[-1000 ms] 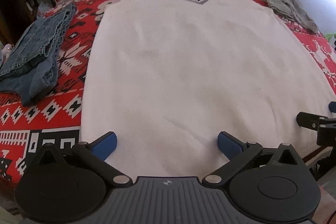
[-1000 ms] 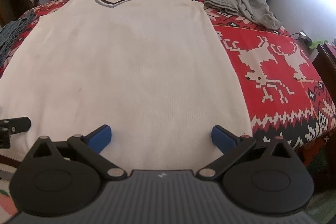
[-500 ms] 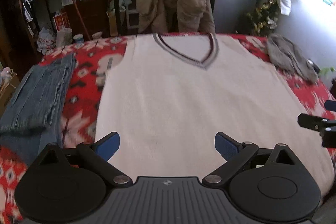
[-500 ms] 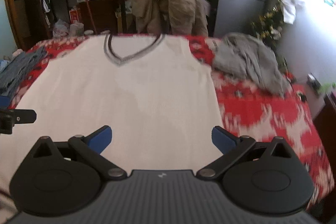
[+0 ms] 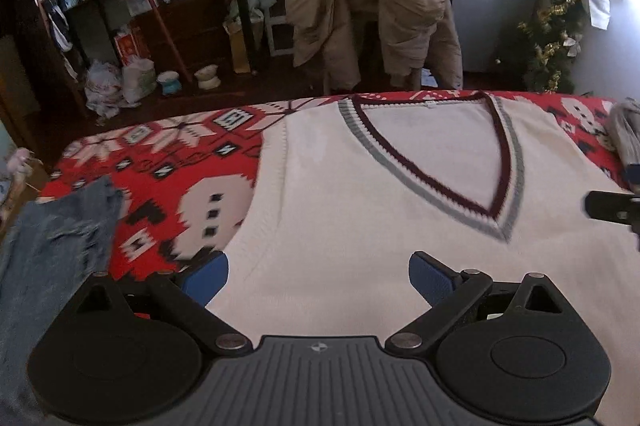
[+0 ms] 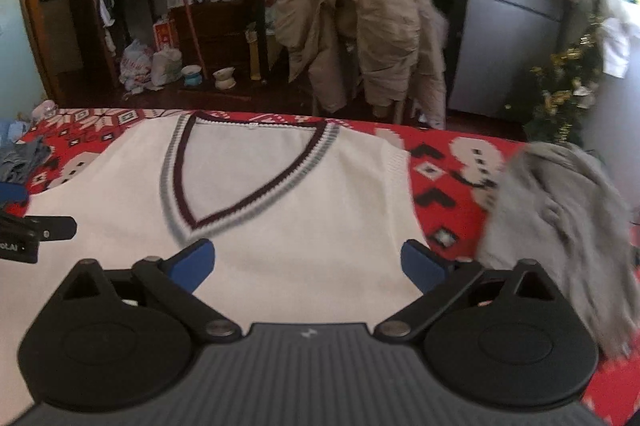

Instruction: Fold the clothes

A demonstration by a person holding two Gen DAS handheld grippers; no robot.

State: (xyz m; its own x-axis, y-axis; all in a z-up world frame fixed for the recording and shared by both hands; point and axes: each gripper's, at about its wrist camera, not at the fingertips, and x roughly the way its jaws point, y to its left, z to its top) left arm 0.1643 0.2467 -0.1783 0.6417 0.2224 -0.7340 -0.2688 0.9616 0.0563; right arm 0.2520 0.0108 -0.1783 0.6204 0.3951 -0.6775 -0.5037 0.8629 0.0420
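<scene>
While both tools (image 5: 318, 276) (image 6: 308, 262) gape empty, they hide the vest's (image 5: 360, 186) hem.

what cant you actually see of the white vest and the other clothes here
- white vest: its hem, hidden under the gripper body in both wrist views.
- jeans: cut off by the left wrist view's left edge.
- grey garment: motion-blurred in the right wrist view, type unclear.
</scene>
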